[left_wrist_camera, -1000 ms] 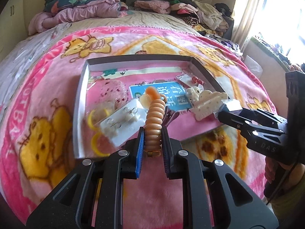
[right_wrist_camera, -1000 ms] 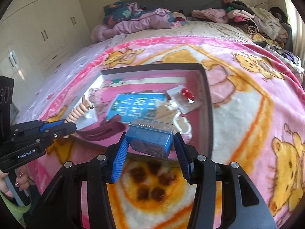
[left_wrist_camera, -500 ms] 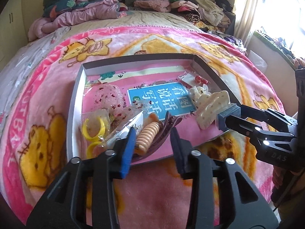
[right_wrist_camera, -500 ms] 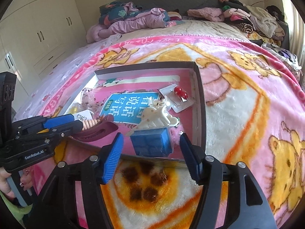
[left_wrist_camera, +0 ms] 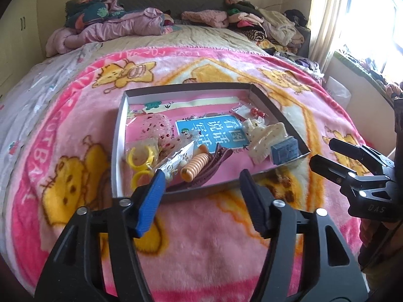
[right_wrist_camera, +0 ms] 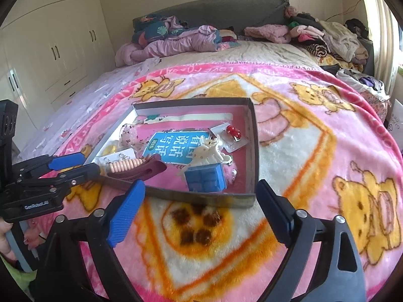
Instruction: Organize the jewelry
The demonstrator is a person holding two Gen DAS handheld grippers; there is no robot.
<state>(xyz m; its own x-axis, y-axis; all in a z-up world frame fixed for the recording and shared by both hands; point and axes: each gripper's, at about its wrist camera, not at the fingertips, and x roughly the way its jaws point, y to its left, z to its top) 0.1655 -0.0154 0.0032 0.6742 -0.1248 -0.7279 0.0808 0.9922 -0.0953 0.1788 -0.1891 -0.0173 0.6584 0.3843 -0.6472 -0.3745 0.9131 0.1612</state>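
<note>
A shallow grey tray lies on the pink blanket and holds jewelry. Inside lie an orange ribbed hair clip, a maroon clip, a blue box, a cream claw clip, yellow rings, an earring card and red earrings. My left gripper is open and empty just before the tray's near edge. My right gripper is open and empty, near the tray's front right corner.
A blue booklet with Chinese writing lies in the tray's middle. Piled clothes and bedding lie at the bed's head. White wardrobes stand at the left, and a bright window with a curtain at the right.
My left gripper opened and let the orange clip down into the tray. My right gripper opened and left the blue box in the tray. Both grippers drew back toward me.
</note>
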